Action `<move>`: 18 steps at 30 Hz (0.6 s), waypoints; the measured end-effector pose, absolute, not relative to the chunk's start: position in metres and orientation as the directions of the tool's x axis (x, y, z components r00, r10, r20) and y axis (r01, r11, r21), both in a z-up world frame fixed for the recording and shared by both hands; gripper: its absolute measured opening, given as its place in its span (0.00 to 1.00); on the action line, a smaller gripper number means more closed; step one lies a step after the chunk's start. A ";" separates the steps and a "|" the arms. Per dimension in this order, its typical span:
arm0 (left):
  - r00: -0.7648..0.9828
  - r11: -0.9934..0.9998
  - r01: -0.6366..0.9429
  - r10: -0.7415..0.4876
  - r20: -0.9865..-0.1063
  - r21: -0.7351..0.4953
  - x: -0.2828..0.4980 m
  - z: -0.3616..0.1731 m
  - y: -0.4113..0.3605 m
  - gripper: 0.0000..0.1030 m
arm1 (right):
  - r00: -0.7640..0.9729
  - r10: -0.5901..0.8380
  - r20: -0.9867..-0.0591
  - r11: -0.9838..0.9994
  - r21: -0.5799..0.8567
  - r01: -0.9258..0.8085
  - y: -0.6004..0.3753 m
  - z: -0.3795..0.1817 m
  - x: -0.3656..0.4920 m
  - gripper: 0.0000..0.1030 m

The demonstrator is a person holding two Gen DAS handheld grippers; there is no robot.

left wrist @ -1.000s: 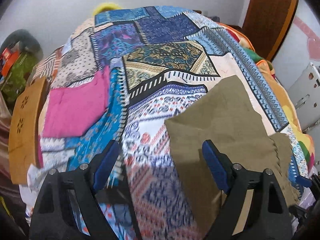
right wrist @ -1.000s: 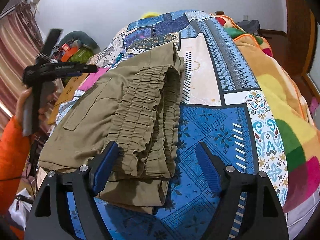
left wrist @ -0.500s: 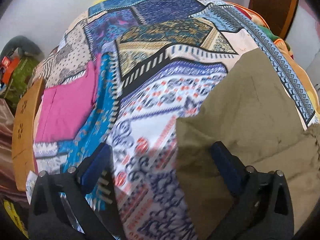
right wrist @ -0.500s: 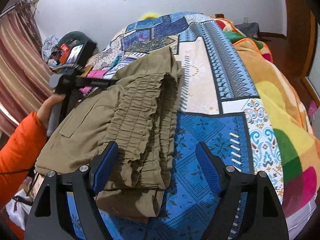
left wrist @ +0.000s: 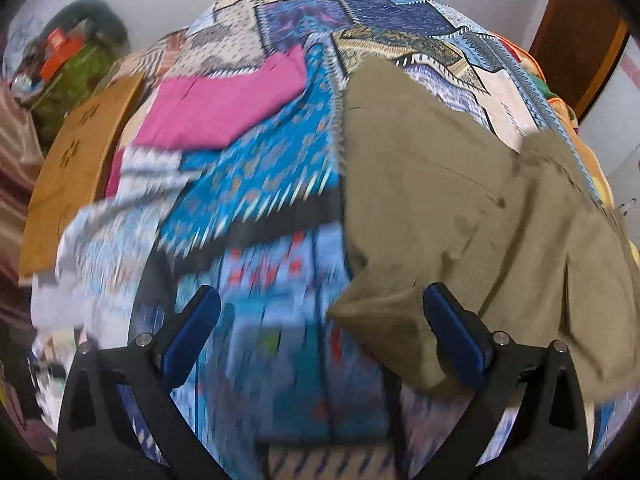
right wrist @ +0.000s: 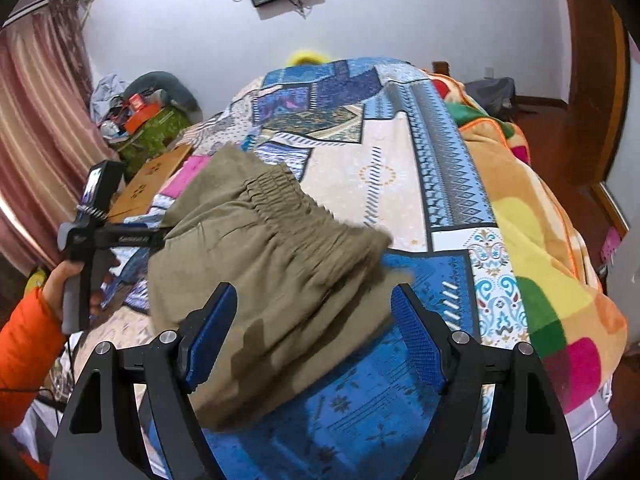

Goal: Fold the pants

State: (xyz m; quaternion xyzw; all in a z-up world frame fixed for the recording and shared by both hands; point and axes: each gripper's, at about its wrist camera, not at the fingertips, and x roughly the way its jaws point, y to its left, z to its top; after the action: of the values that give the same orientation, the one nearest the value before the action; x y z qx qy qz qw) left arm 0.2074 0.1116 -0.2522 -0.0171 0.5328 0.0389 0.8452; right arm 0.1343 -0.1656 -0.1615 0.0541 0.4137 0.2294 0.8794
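Folded olive pants (left wrist: 448,208) lie on the patterned bedspread (left wrist: 256,184); their gathered elastic waistband (right wrist: 304,220) faces away from the right gripper. My left gripper (left wrist: 320,332) is open at the pants' near left corner, its right finger beside the cloth edge. It also shows in the right wrist view (right wrist: 96,236), held by a hand in an orange sleeve. My right gripper (right wrist: 312,336) is open, its jaws spread wide over the pants' near edge. Neither holds cloth. Both views are motion-blurred.
A pink folded garment (left wrist: 224,108) lies on the bed at the far left. A wooden board (left wrist: 76,168) lines the bed's left side, with clutter (right wrist: 140,112) behind. A colourful blanket (right wrist: 540,248) covers the bed's right side.
The left gripper swung down and leftward to the pants' near left corner. The pants look shifted and rotated under the right gripper, waistband now running across. Both grippers stay open.
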 end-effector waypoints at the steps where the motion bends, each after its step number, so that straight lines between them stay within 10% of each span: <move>1: 0.430 0.996 -0.088 0.043 -0.902 0.005 0.198 -0.252 0.113 1.00 | 0.547 0.447 -0.708 0.889 0.280 -0.363 -0.164 -0.163 0.133 0.74; 9: 0.463 0.991 -0.132 0.051 -0.885 -0.012 0.142 -0.246 0.118 1.00 | 0.484 0.434 -0.760 0.887 0.264 -0.380 -0.155 -0.196 0.127 0.41; 18: 0.444 0.967 -0.212 0.222 -0.868 0.139 0.133 -0.248 0.145 0.99 | 0.498 0.419 -0.759 0.889 0.233 -0.393 -0.156 -0.200 0.131 0.39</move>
State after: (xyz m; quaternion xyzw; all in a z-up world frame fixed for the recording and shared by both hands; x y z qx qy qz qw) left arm 0.1327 0.1448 -0.2477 0.0049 0.5117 0.1279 0.8496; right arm 0.1314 -0.1559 -0.1999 0.0147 0.4427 0.2346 0.8653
